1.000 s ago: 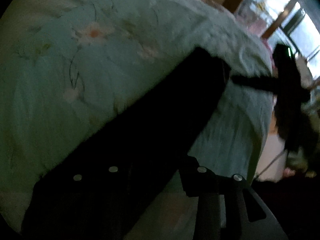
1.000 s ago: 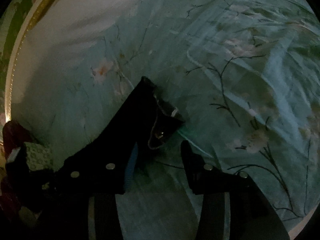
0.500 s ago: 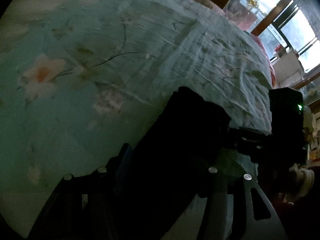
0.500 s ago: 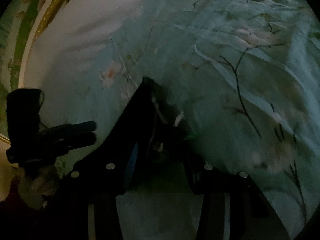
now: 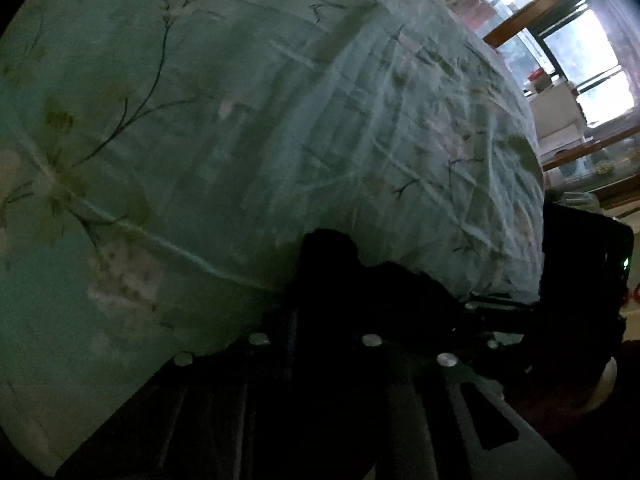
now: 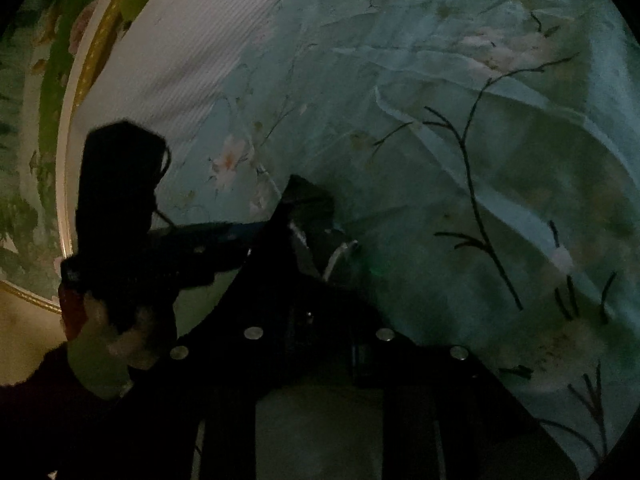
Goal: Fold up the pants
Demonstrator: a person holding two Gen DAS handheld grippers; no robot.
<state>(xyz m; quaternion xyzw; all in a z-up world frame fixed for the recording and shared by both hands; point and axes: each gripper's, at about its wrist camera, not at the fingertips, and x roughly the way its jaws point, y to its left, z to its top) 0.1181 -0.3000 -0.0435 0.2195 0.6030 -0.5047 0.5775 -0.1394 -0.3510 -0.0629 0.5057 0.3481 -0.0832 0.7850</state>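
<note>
The black pants (image 5: 360, 304) lie bunched on a pale green floral bedsheet (image 5: 240, 140). My left gripper (image 5: 332, 316) is shut on the dark cloth, its jaws close together. My right gripper (image 6: 320, 300) is also shut on the pants (image 6: 304, 216), whose waistband end with a pale label and drawstring sticks up between the jaws. The two grippers are close together: the left one shows in the right wrist view (image 6: 160, 244) with the hand holding it, and the right one shows at the right edge of the left wrist view (image 5: 580, 264).
The floral sheet (image 6: 460, 140) covers the bed. A white pillow or mattress strip (image 6: 192, 48) and a gold-framed headboard (image 6: 80, 92) are at the far left. A window (image 5: 572, 28) and shelves lie beyond the bed's far edge.
Both grippers have closed on the pants and moved toward each other, gathering the cloth into a bunch. The left gripper now shows close beside the right one.
</note>
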